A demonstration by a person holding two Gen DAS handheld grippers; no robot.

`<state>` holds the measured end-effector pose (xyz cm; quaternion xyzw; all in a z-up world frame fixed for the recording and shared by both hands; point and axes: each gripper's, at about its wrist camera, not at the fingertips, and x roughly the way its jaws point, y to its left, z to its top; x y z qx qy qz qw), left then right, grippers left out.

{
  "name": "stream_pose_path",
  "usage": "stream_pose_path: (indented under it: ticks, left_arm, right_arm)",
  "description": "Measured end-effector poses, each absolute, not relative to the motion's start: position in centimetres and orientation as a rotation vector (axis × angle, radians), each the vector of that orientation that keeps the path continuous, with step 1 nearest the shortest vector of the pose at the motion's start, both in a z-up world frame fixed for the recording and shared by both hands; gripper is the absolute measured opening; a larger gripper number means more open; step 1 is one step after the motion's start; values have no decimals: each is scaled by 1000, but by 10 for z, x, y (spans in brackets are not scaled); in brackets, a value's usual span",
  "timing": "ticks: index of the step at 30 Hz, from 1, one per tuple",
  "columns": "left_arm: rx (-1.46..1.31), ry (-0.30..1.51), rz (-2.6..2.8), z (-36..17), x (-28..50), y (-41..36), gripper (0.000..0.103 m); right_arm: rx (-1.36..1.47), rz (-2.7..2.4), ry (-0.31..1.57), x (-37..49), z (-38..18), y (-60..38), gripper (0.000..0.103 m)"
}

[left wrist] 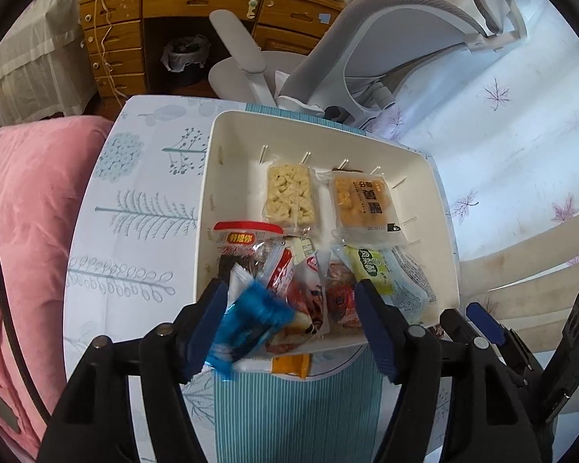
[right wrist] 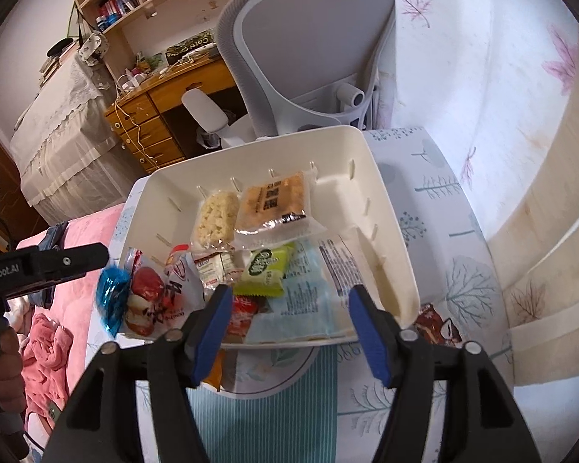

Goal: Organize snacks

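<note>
A white plastic bin [left wrist: 235, 123] [right wrist: 390, 231] stands on a small table and holds several snack packs: a pale rice-crisp bar [left wrist: 291, 195] [right wrist: 217, 214], an orange biscuit pack [left wrist: 363, 202] [right wrist: 274, 200], a green pack [left wrist: 370, 270] [right wrist: 264, 270] and red-and-white packs [left wrist: 307, 293] [right wrist: 146, 293]. My left gripper [left wrist: 289, 326] is open above the bin's near edge; a blurred blue wrapped snack [left wrist: 247, 320] [right wrist: 114, 293] lies against its left finger, in the air. My right gripper [right wrist: 285, 322] is open and empty over the bin's near right part.
The table has a tree-print cloth [left wrist: 135, 208] with a teal striped strip [left wrist: 289, 416]. An orange pack [left wrist: 291, 364] lies on the table in front of the bin. A grey office chair [right wrist: 312, 58] stands behind, a pink bed [left wrist: 31, 200] left, and a wooden desk [left wrist: 135, 19] beyond.
</note>
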<state>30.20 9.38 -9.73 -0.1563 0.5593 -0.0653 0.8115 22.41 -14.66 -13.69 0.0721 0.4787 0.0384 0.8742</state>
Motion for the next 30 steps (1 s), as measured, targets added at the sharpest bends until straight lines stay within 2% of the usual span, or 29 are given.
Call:
stream_pose_path:
  ticks: [3,7,15,30]
  left_arm:
    - [-354,1192,-119,-97,294,100,73]
    - [-356,1181,-87,-94,278,106,78]
    - [-395,1200,4,-100,235,114,79]
    - [-522,1222,185,-144,167,91,80]
  right_arm:
    - [155,72,1001,217,-137,-150,74]
    - [157,70,997,208,-135,-156,77]
    - [162,76,985,184,-130,-174,78]
    - [135,101,1007,155,-155,-215,78]
